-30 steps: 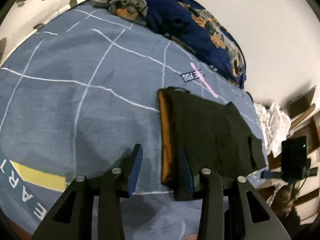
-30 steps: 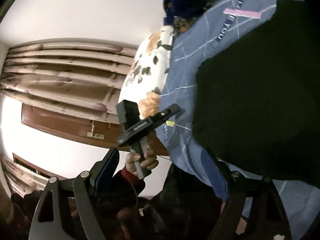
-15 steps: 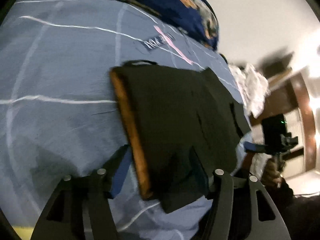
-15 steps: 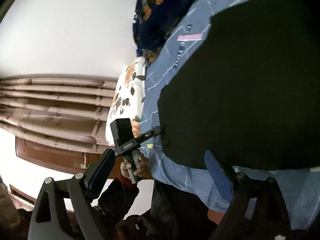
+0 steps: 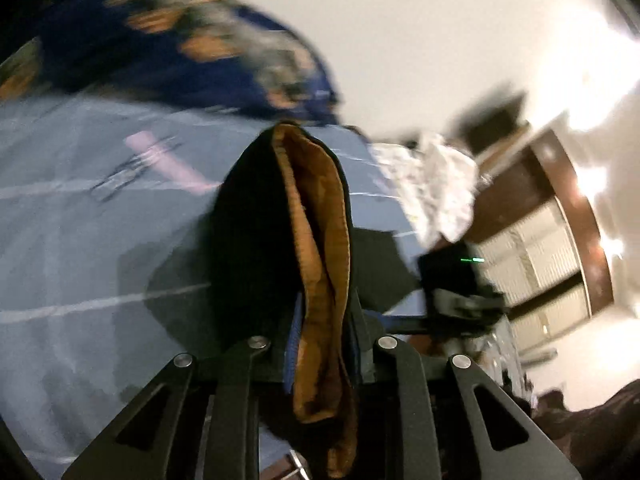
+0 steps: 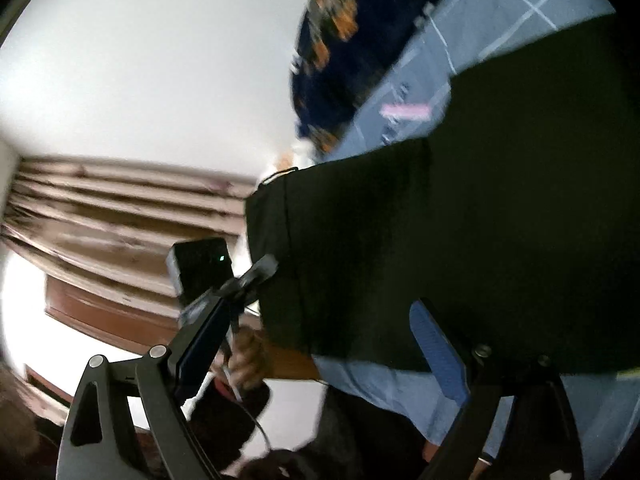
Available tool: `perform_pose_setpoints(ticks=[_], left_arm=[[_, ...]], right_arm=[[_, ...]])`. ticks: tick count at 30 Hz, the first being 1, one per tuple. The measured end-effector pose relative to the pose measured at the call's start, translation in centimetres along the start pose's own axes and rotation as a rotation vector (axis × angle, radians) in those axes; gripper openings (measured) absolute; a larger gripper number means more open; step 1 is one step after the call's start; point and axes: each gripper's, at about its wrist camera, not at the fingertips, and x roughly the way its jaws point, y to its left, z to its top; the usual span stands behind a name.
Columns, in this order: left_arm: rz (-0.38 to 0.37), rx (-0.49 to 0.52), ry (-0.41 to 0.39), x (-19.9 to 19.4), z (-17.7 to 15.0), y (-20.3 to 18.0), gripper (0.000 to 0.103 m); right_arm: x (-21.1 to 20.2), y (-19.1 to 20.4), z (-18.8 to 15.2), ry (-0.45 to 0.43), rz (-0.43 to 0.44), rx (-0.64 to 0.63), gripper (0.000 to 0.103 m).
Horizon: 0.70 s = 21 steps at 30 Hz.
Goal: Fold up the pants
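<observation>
The black pants with an orange-brown lining (image 5: 320,248) lie folded on a blue-grey bedsheet (image 5: 80,240). My left gripper (image 5: 324,344) is shut on the pants' edge and lifts it, so the lining stands up between the fingers. In the right wrist view the pants (image 6: 460,240) fill the right side as a dark slab. My right gripper (image 6: 320,344) is open and empty at the pants' near edge, with its blue right pad (image 6: 440,352) against the cloth. The left gripper's body (image 6: 204,268) shows there, held by a hand.
A dark blue patterned blanket (image 5: 180,48) lies bunched at the far side of the bed. White crumpled cloth (image 5: 432,184) lies off the bed's right edge near a wooden cabinet (image 5: 540,208). Curtains (image 6: 120,208) hang at the left.
My left gripper has closed on the pants' edge and raised it, turning the lining upward. My right gripper has moved closer to the pants and stays open.
</observation>
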Motion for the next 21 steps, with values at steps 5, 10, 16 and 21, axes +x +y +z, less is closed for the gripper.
perform_pose_setpoints(ticks=[5,10,16,21], left_arm=[[-0.094,0.089,0.052,7.9,2.6,-5.9,0.010],[-0.127,0.052,0.049,11.6,3.1,-6.5,0.007],[0.016,0.083,-0.037,8.0,2.3,-4.8,0.011],[0.163,0.083,0.017,6.1,-1.5,-1.9,0.014]], right_arm=[[-3.2,-2.7,1.1,-0.087,0.156,0.117,0.098],[-4.9,-5.0,1.3,-0.135,0.164,0.182,0.103],[-5.3,-6.1,1.9,-0.128,0.138,0.212,0.100],[-4.1,-6.0,2.5,-0.036,-0.076,0.184,0.019]])
